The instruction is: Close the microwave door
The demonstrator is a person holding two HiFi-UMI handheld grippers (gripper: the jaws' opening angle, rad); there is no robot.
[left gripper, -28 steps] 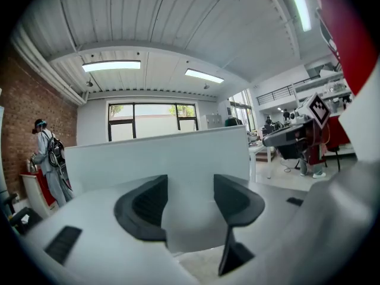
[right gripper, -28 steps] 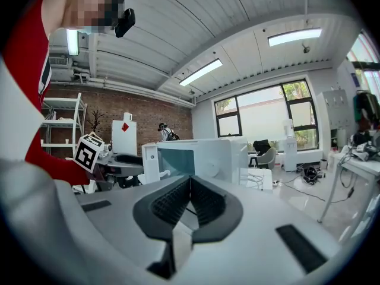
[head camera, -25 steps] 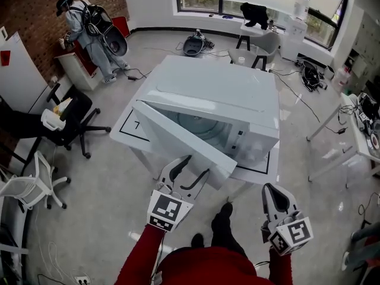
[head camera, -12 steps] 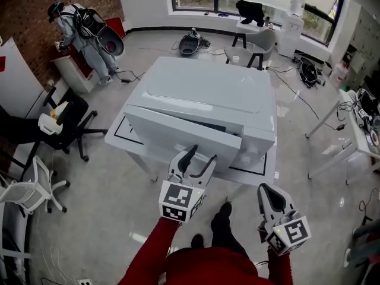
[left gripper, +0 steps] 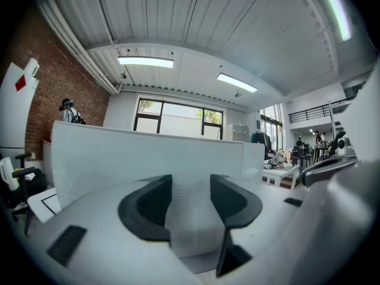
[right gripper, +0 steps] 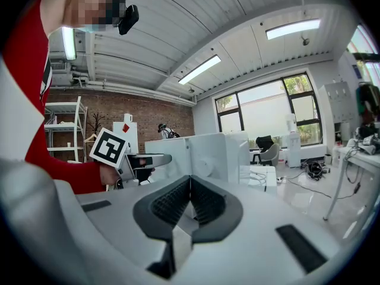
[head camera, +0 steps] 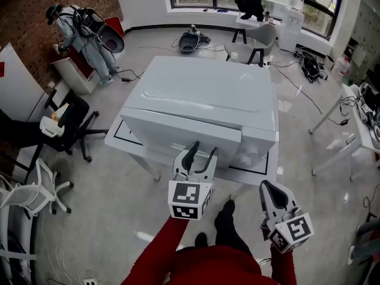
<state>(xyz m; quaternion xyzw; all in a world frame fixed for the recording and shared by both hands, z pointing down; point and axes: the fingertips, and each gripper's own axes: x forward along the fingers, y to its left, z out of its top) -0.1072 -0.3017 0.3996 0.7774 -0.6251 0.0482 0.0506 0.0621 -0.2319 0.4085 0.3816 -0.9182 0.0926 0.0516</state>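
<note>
A big white microwave [head camera: 208, 94] stands on a low white table [head camera: 256, 170]. Its door [head camera: 178, 132] lies nearly flush against the front, the right edge still a touch proud. My left gripper [head camera: 200, 152] has its fingertips at the door's lower right face; its jaws are closing, with nothing between them. In the left gripper view the door [left gripper: 142, 153] fills the space just ahead of the left gripper [left gripper: 191, 198]. My right gripper [head camera: 268, 190] hangs shut to the right, short of the table. In the right gripper view the right gripper [right gripper: 190, 198] has its pads together, with the microwave [right gripper: 208, 153] ahead.
A black office chair [head camera: 65, 123] and a white chair [head camera: 35, 189] stand at the left. Another person [head camera: 83, 34] works at the back left by the brick wall. White desks [head camera: 350, 123] line the right side. My own shoes [head camera: 222, 218] are on the floor below the table.
The microwave door has swung from wide open to almost shut. My left gripper moved right and forward along with it. The right gripper stayed where it was.
</note>
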